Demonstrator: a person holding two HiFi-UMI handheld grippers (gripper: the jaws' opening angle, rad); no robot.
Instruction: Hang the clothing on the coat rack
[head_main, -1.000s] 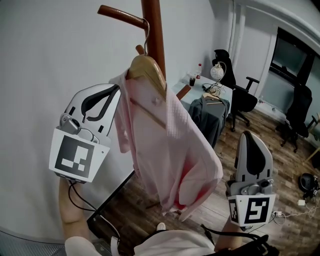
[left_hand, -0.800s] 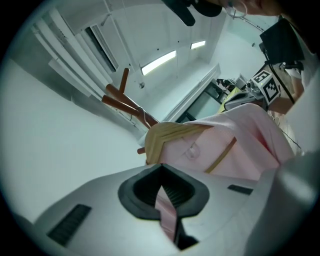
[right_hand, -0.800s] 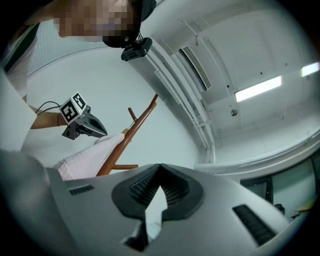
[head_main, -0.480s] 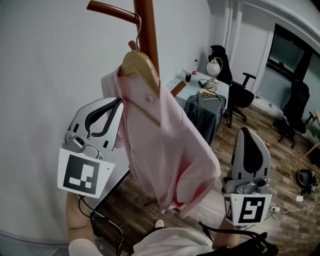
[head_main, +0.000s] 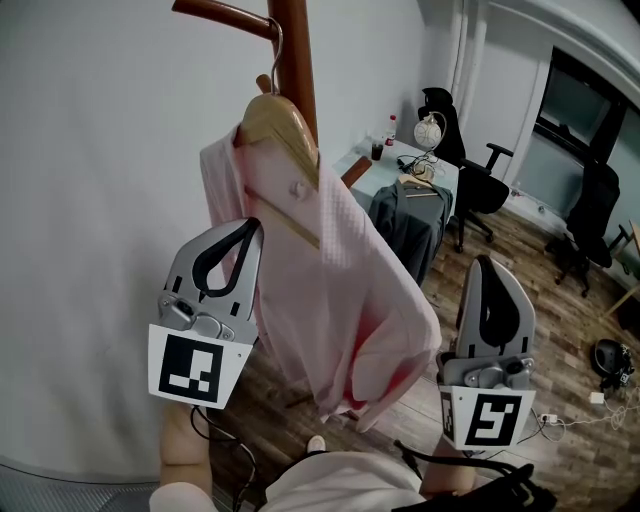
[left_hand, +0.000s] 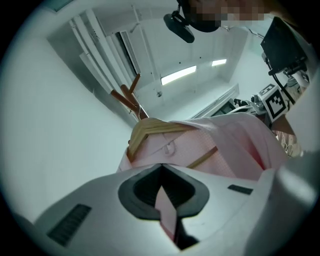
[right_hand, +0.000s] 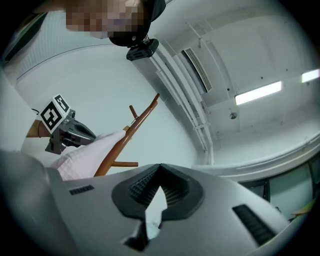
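Observation:
A pink shirt (head_main: 345, 290) hangs on a wooden hanger (head_main: 282, 122). The hanger's wire hook sits over a peg of the brown coat rack (head_main: 292, 45). My left gripper (head_main: 250, 226) is shut, its tips right beside the shirt's left edge below the shoulder; contact is unclear. In the left gripper view that gripper (left_hand: 161, 166) points up at the hanger (left_hand: 150, 129) and the shirt (left_hand: 225, 145). My right gripper (head_main: 487, 263) stands shut and empty, to the right of the shirt and apart from it. The right gripper (right_hand: 160, 166) points up past the rack (right_hand: 127, 135).
A white wall runs close behind the rack on the left. Farther back stands a table (head_main: 365, 172) with a dark jacket (head_main: 410, 228) draped at it, a round lamp (head_main: 432, 140) and two black office chairs (head_main: 470, 165) (head_main: 590, 225). Cables lie on the wooden floor (head_main: 590, 400).
My left gripper has come down and to the right along the shirt's left side, away from the shoulder. The shirt stays on the rack. The right gripper has barely moved.

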